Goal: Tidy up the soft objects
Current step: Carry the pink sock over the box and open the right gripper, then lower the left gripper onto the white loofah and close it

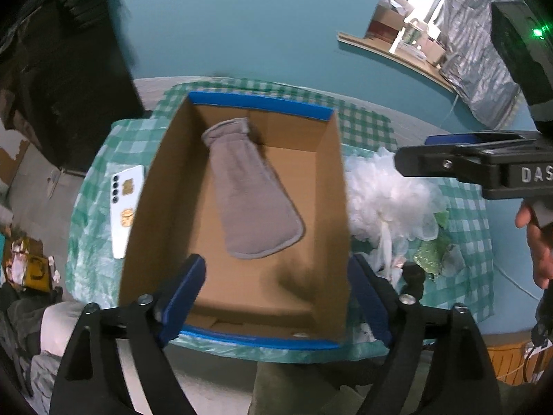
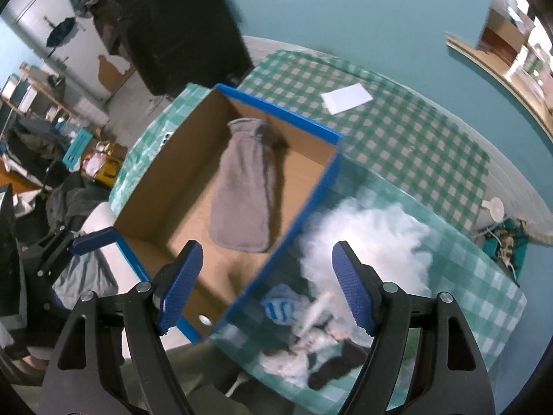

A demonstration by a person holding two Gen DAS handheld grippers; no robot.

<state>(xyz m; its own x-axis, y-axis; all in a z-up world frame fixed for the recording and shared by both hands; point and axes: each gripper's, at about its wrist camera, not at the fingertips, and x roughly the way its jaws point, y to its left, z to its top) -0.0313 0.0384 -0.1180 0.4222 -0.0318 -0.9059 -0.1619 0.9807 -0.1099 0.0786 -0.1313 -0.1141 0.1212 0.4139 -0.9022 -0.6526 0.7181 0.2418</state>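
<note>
A table with a green and white checked cloth [image 1: 366, 124] holds a big cardboard box [image 1: 166, 186] with blue edges. Inside the box a gray mitt [image 1: 254, 193] lies flat on the bottom. Just beside the box, on the cloth, sits a puffy white ball of mesh [image 2: 373, 238], with small cloths near it. A white phone [image 1: 125, 207] lies on the other side of the box. The left gripper [image 1: 276, 297] hangs over the box with its fingers wide apart and holds nothing. The right gripper [image 2: 266, 287] hangs over the box wall and the white puff, fingers wide apart too.
</note>
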